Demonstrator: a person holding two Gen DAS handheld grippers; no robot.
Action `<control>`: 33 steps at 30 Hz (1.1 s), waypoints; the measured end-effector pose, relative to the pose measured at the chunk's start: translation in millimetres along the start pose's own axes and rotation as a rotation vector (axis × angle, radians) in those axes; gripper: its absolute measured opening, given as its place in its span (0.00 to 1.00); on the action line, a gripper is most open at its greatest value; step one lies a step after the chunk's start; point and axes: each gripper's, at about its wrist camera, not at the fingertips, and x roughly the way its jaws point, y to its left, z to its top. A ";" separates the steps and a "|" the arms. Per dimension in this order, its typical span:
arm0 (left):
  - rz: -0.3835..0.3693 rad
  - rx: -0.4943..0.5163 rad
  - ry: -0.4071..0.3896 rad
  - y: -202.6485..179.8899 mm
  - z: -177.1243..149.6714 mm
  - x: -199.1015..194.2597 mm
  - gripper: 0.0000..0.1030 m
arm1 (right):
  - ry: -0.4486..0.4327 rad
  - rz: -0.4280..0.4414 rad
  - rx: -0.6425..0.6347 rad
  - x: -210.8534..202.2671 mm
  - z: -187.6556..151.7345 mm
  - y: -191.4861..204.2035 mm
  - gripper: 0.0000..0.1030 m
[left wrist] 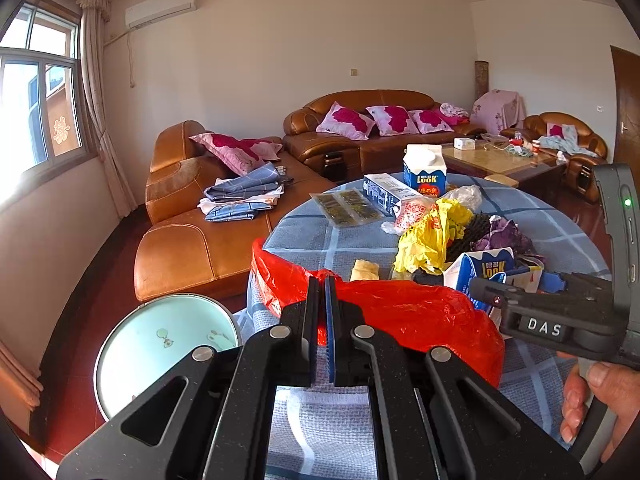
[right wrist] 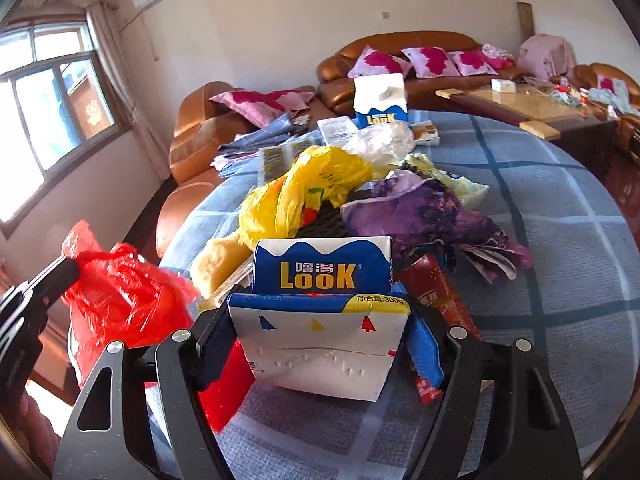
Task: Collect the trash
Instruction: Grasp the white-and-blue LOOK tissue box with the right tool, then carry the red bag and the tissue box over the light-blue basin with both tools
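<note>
Two claws work together: our left gripper [left wrist: 325,312] pinches the red bag [left wrist: 400,312]; our right gripper [right wrist: 320,344] should squeeze the flattened Look carton [right wrist: 324,320] squarely, jaws straddling it, grip uncertain.

Bright daylight pours through the curtained window [left wrist: 38,92] on the left. Brown leather sofas [left wrist: 360,128] with pink floral cushions [left wrist: 344,120] line cream walls, above a dark red floor [left wrist: 100,300].

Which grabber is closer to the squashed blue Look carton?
Right. The right gripper has the Look carton between its fingers. The left gripper is off to the side, pinching the red bag.
</note>
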 end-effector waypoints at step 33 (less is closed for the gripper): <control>0.142 -0.026 -0.061 38.9 13.5 -23.2 0.03 | -0.257 0.088 -0.200 -43.0 35.2 40.4 0.71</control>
